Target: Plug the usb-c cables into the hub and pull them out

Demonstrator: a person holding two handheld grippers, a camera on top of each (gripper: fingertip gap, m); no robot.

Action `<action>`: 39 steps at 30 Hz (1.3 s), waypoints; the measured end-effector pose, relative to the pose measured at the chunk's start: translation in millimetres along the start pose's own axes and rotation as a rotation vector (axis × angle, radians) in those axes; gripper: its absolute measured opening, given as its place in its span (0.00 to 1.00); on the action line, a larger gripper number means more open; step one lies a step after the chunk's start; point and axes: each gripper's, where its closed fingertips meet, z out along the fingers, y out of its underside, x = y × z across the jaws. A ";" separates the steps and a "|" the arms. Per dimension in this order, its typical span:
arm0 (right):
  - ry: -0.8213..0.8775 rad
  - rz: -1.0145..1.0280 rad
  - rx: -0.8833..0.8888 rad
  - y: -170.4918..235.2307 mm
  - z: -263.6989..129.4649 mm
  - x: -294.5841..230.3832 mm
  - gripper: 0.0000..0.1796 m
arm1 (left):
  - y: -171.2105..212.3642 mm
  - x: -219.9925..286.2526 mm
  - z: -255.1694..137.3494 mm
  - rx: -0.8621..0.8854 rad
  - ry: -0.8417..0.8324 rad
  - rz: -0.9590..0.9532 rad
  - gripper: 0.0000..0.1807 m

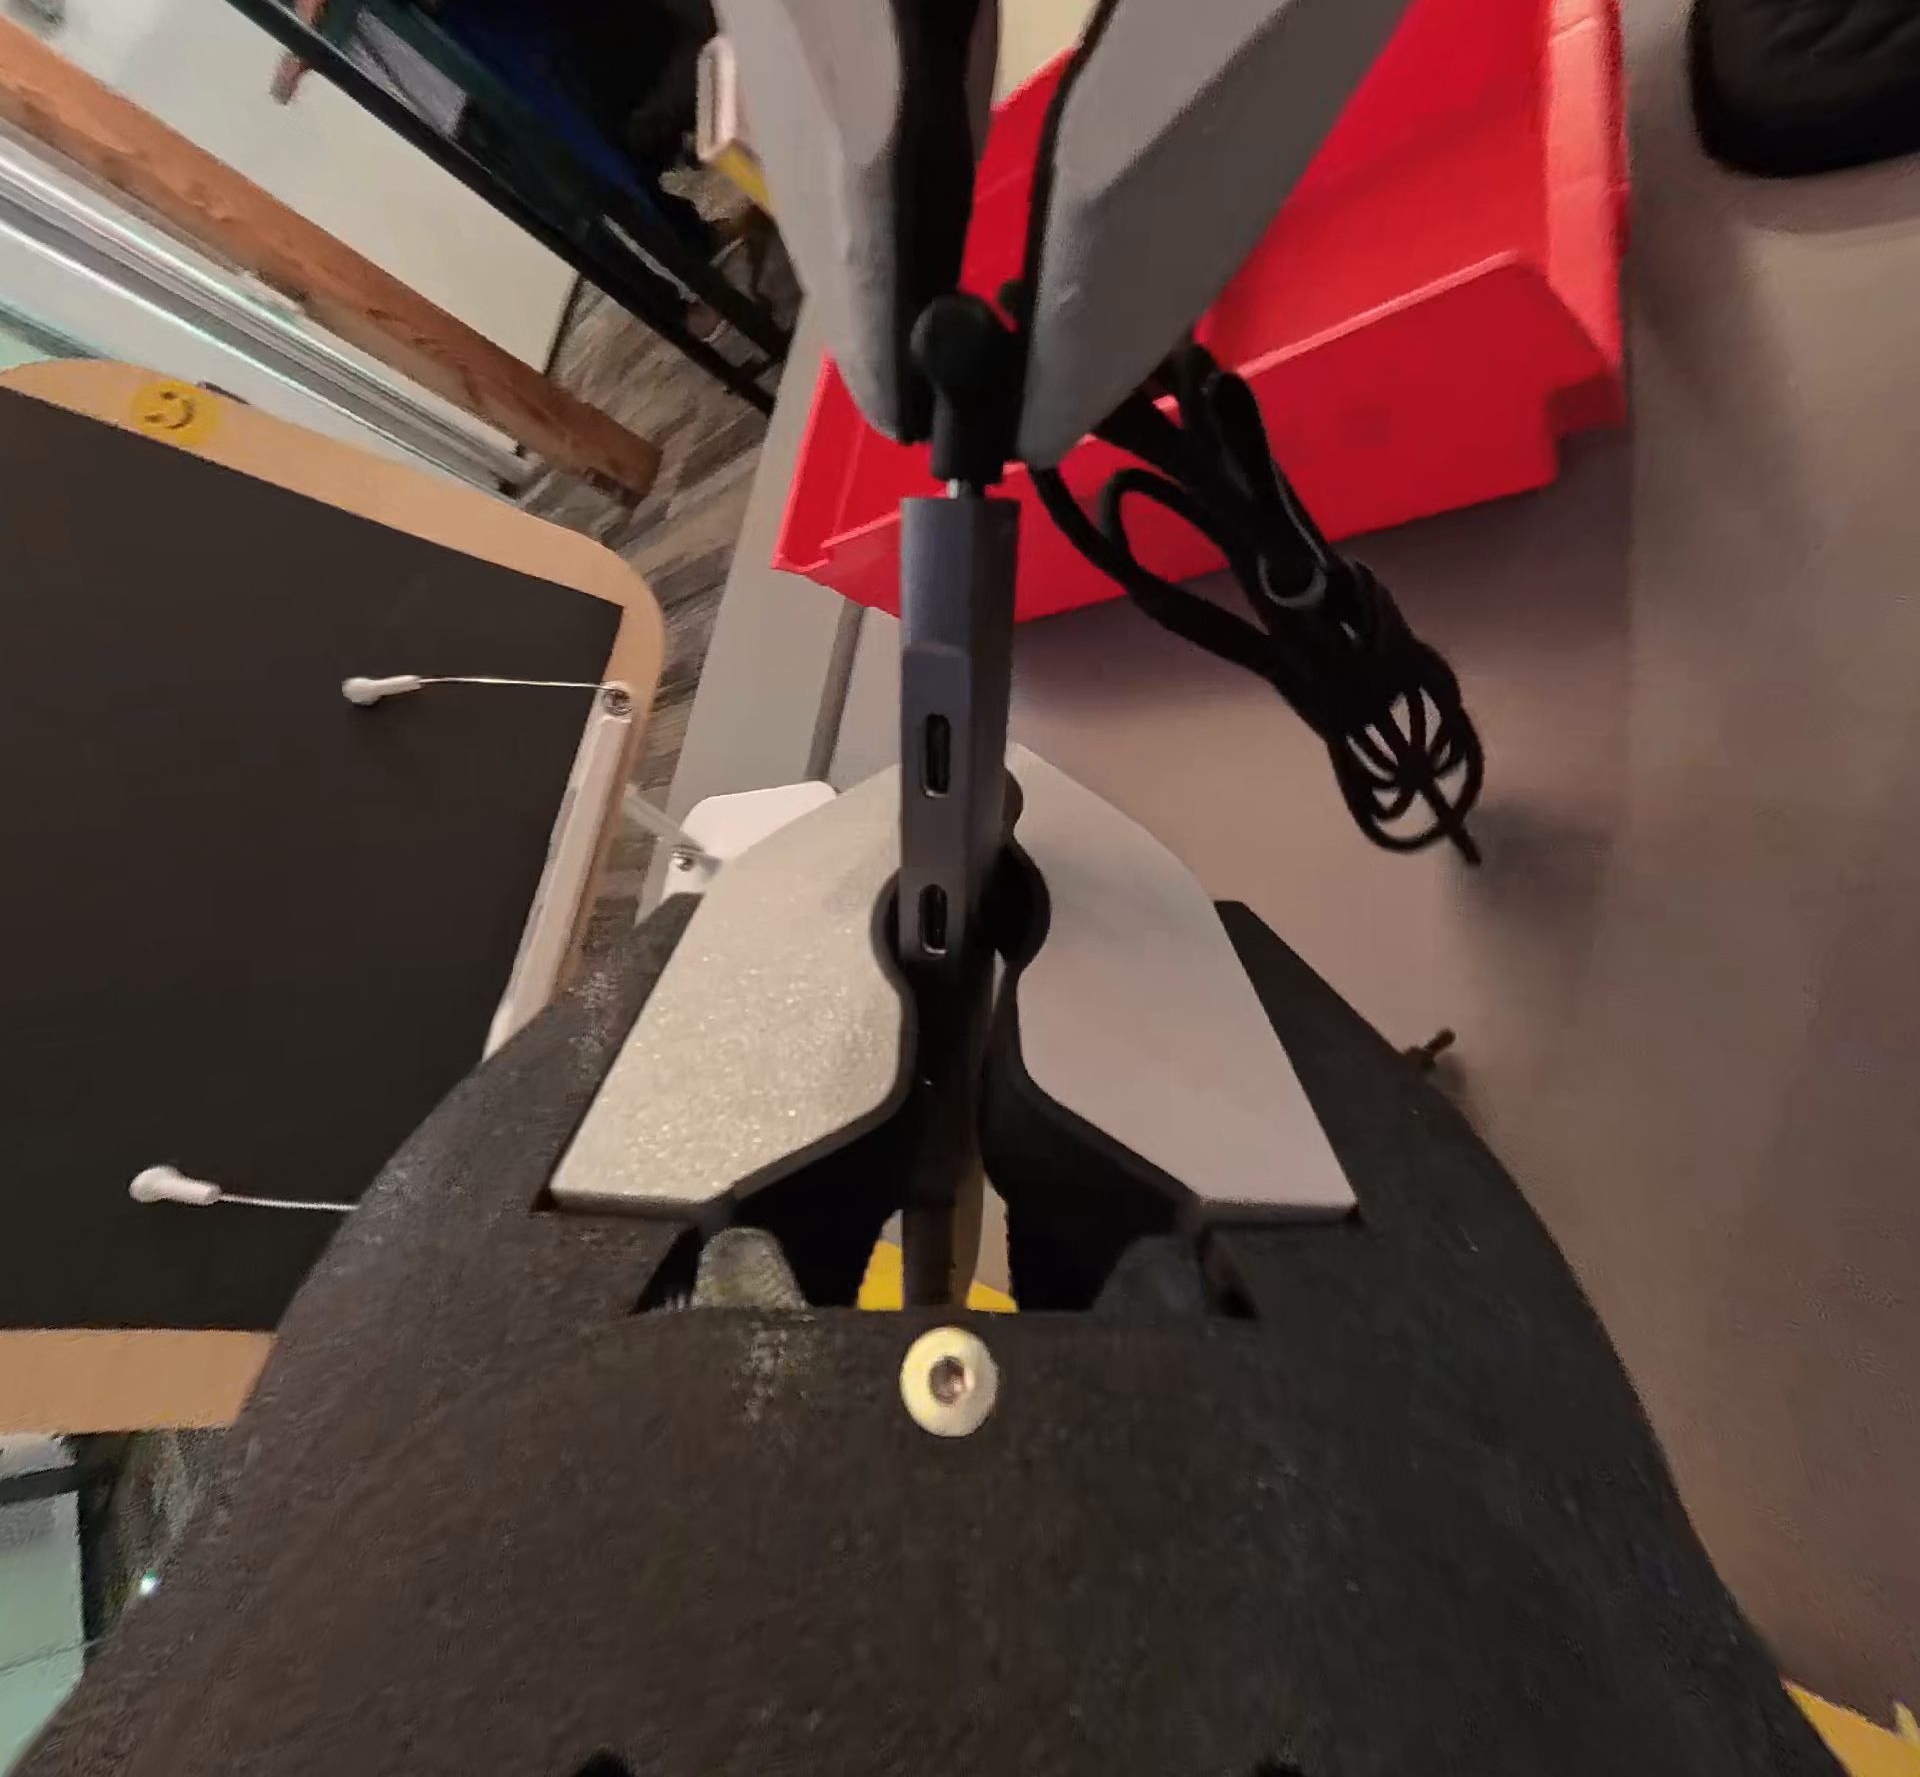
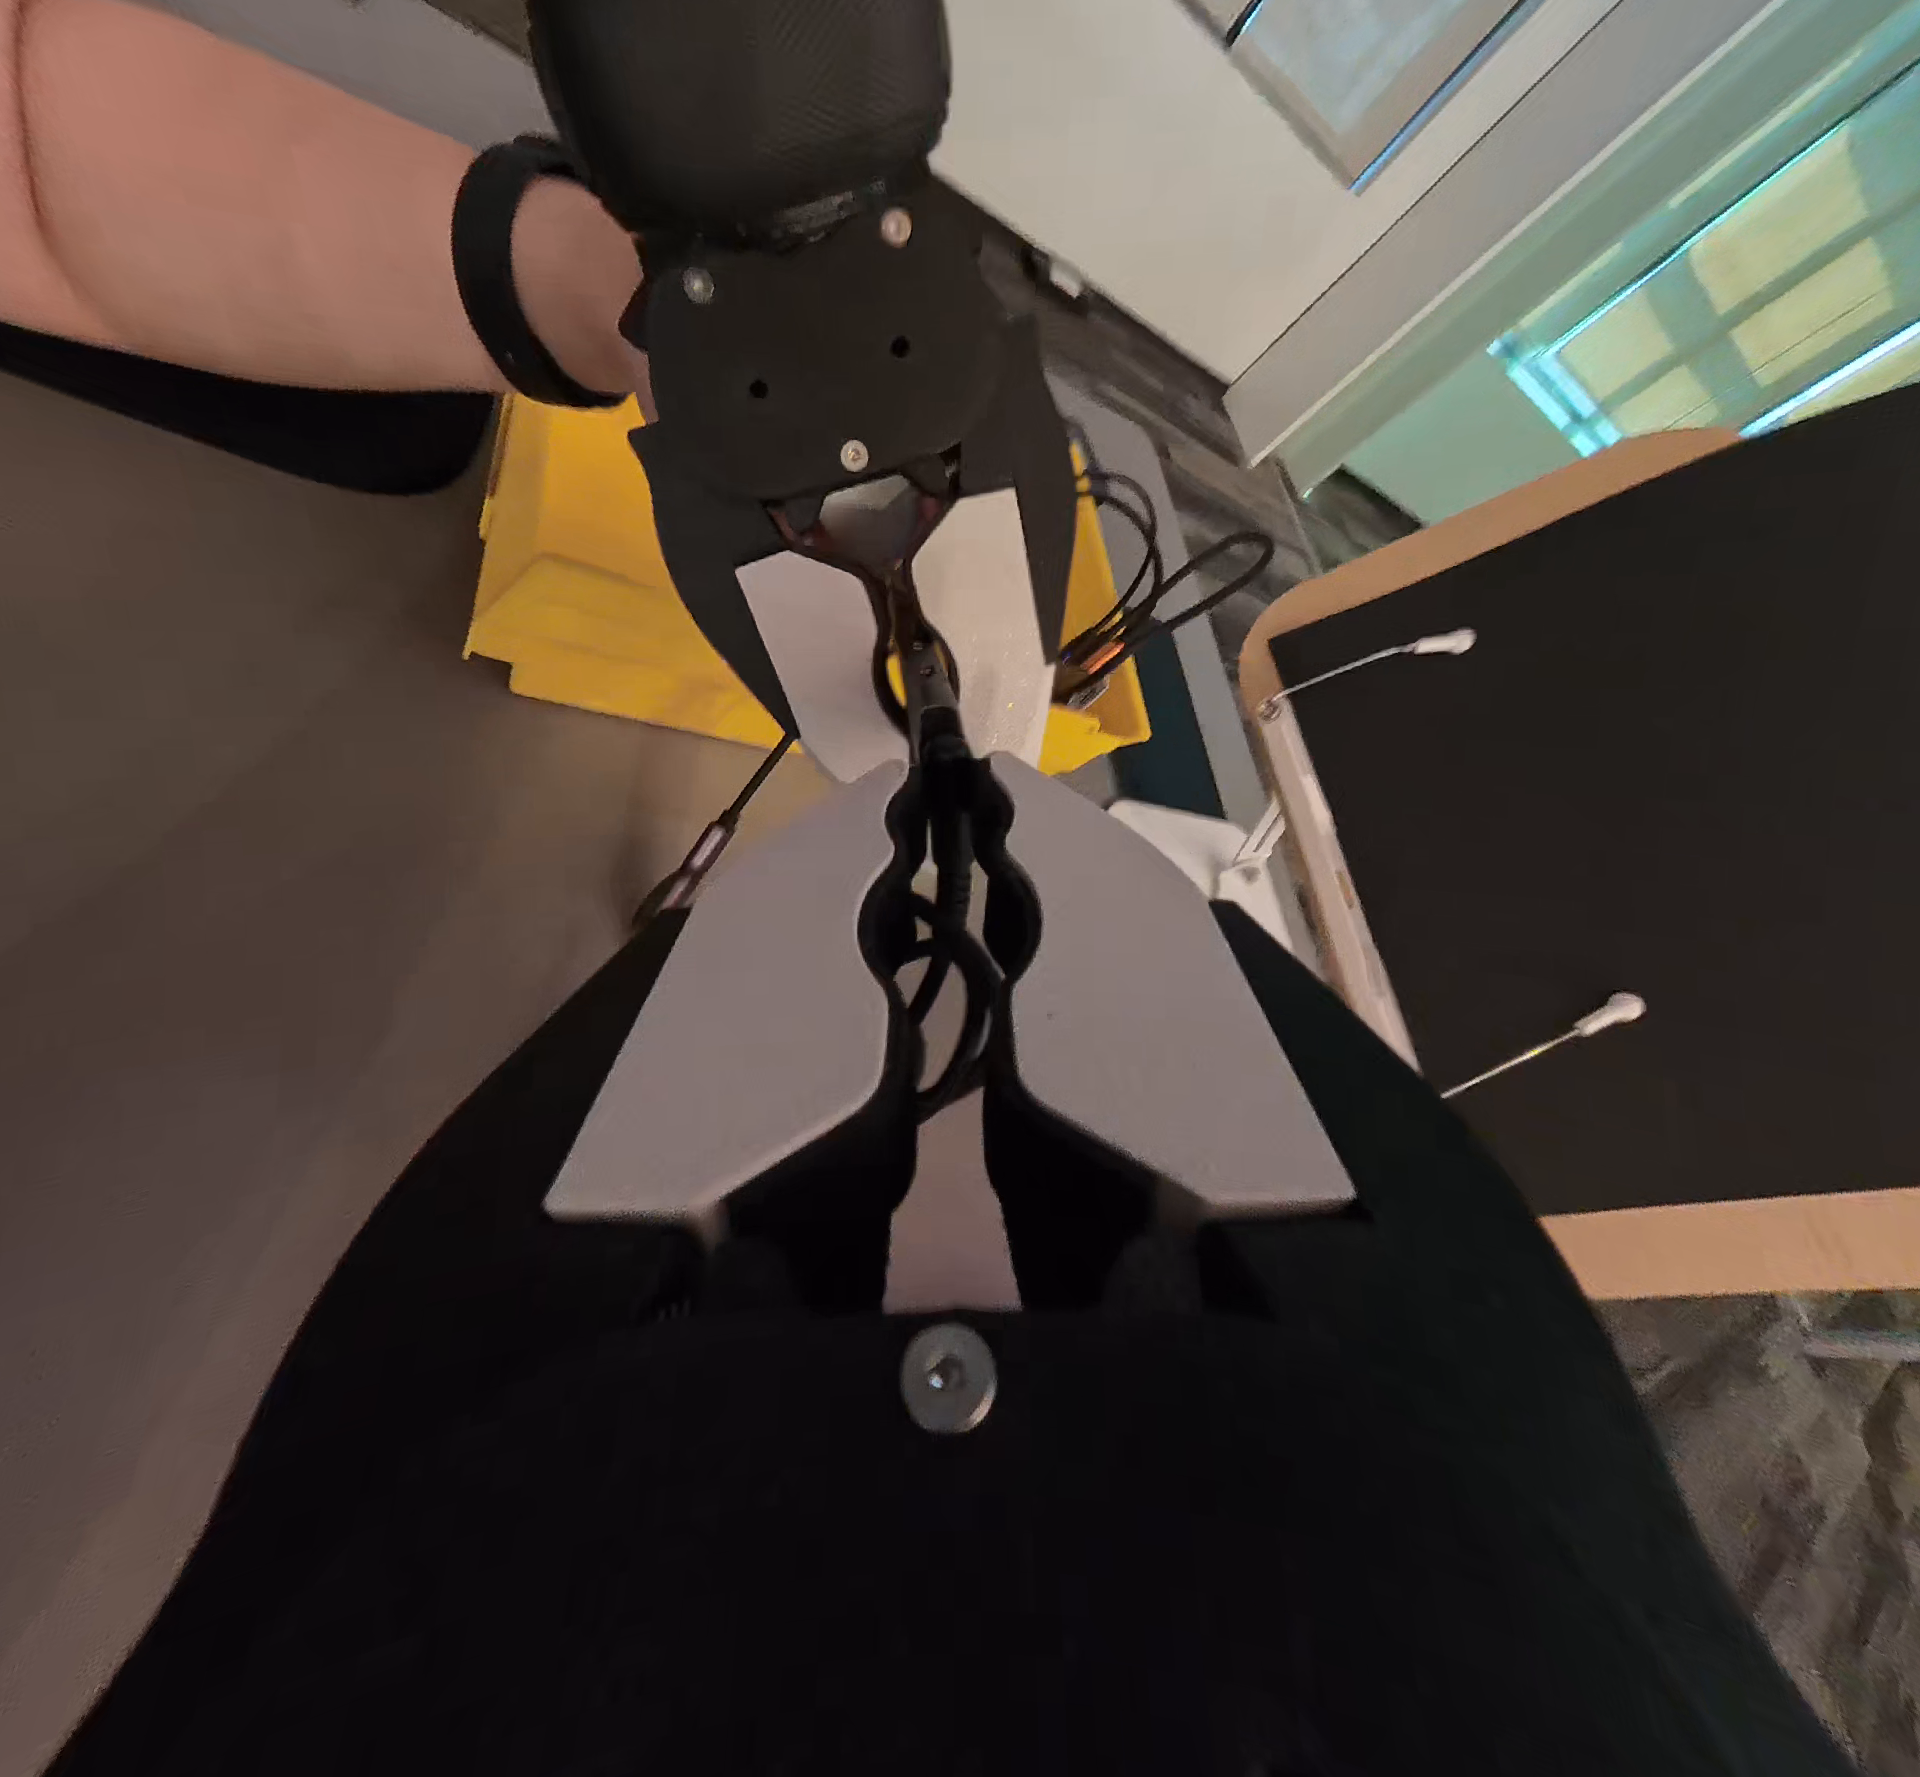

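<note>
My left gripper (image 1: 956, 792) is shut on a slim dark grey hub (image 1: 951, 605) that sticks out forward between its fingers, with two ports showing on its side. My right gripper (image 1: 961, 428) comes in from the top of the left wrist view, shut on a black usb-c plug (image 1: 961, 356). The plug's metal tip sits at the hub's far end, with a sliver of metal showing. The plug's cable runs to a black coil (image 1: 1340, 647) on the table. In the right wrist view my right gripper (image 2: 940, 771) holds the plug (image 2: 951, 823) facing the left gripper (image 2: 930, 730) and the hub (image 2: 928, 678).
A red bin (image 1: 1403, 293) lies behind the coil. A yellow bin (image 2: 623, 605) sits behind the left gripper, with more cables (image 2: 1174, 574) at its side. A black board with a tan edge (image 2: 1610, 844) and white-tipped pins stands beside the grey table (image 2: 260, 740). A person's arm (image 2: 208, 200) holds the left gripper. My hands' fingertips stand some 7 cm from each other.
</note>
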 end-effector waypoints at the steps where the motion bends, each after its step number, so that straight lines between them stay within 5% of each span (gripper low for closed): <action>1: -0.014 0.003 -0.030 5.2 1.0 -1.3 0.06 | 4.0 0.6 2.2 -0.035 -0.002 0.012 0.03; 17: 0.093 -0.170 -0.113 10.1 8.9 -1.9 0.06 | 17.1 0.4 -0.2 -0.169 -0.010 0.049 0.01; 36: -0.009 -0.119 -0.098 22.8 10.2 -6.0 0.05 | 24.7 8.1 5.3 -0.207 0.030 0.066 0.01; 39: 0.116 0.004 0.048 7.3 -52.6 34.6 0.05 | 112.1 -25.8 -14.1 -0.593 -0.074 0.103 0.01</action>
